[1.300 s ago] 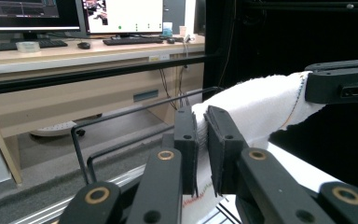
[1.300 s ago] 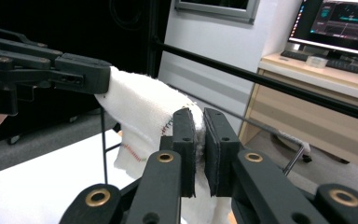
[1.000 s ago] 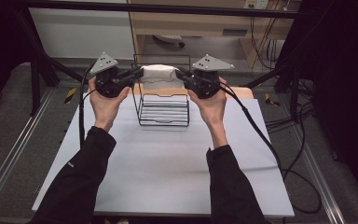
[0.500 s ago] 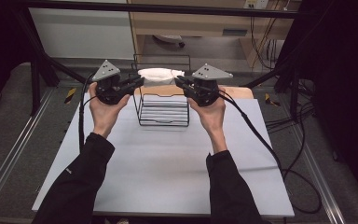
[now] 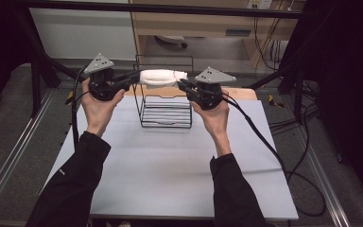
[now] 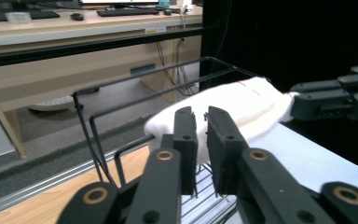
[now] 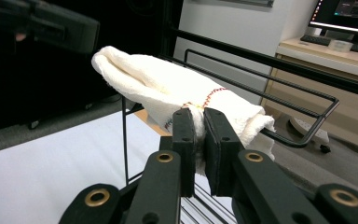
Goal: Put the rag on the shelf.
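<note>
Left hand-held gripper (image 5: 131,80): held up at the left side of the black wire rack (image 5: 166,106), jaws pointing toward the rack's top. In the left gripper view the jaws stand nearly together with a narrow slit between them, pinching the near end of the white cloth (image 5: 159,78). These jaws have just been closing a little, with the cloth edge between them.

Right hand-held gripper (image 5: 183,86): held up at the right side of the rack, facing the left one. In the right gripper view the jaws are pressed onto the other end of the cloth, where a line of red stitching crosses the fabric; the cloth bunches out on both sides of the pads.

White cloth: folded or rolled into a thick band, stretched level between the two grippers. It hangs above the open top of the rack, near the rack's rear upper bar; whether it touches that bar cannot be told.

Wire rack: upright on the far middle part of the pale worktop (image 5: 170,179), with horizontal wires forming its floor. A strip of wood-coloured board (image 5: 238,92) lies along the worktop's far edge behind it.

Both forearms, in dark sleeves, enter from the near edge, one on each side of the rack.
</note>
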`<state>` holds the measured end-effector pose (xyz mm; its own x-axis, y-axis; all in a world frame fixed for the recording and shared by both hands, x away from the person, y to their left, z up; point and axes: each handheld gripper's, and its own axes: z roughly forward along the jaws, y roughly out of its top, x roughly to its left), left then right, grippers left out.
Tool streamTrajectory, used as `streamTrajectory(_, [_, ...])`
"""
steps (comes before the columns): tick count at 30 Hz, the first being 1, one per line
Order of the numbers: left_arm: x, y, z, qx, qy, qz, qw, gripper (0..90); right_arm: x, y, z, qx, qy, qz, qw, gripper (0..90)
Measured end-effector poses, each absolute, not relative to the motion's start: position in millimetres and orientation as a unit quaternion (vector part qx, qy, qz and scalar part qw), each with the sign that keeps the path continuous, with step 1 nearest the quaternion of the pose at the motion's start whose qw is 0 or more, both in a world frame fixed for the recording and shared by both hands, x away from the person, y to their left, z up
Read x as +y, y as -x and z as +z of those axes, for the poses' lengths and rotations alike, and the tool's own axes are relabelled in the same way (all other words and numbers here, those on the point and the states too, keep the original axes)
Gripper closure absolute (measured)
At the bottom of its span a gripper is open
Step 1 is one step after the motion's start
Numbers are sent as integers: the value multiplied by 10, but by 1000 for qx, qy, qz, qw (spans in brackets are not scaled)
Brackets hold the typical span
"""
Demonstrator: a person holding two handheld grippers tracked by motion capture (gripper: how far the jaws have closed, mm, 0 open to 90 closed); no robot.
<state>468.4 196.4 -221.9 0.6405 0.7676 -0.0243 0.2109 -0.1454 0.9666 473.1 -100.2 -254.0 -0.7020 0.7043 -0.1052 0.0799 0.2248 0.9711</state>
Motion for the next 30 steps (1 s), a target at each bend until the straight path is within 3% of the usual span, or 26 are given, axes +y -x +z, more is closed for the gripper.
streamTrajectory(5, [1908,-4784,-2193,350,-717,240,554,893,-997,-4730,-2553,733,-267,561,279,838])
streamTrajectory(21, [1782,-4840,-2404,339,-745,207,536,898,-1001,-4720,-2605,740,-263,554,276,827])
streamTrajectory(30, [1774,-4870,-2491,341,-746,214,531,898,-1001,-4698,-2607,747,-258,549,272,790])
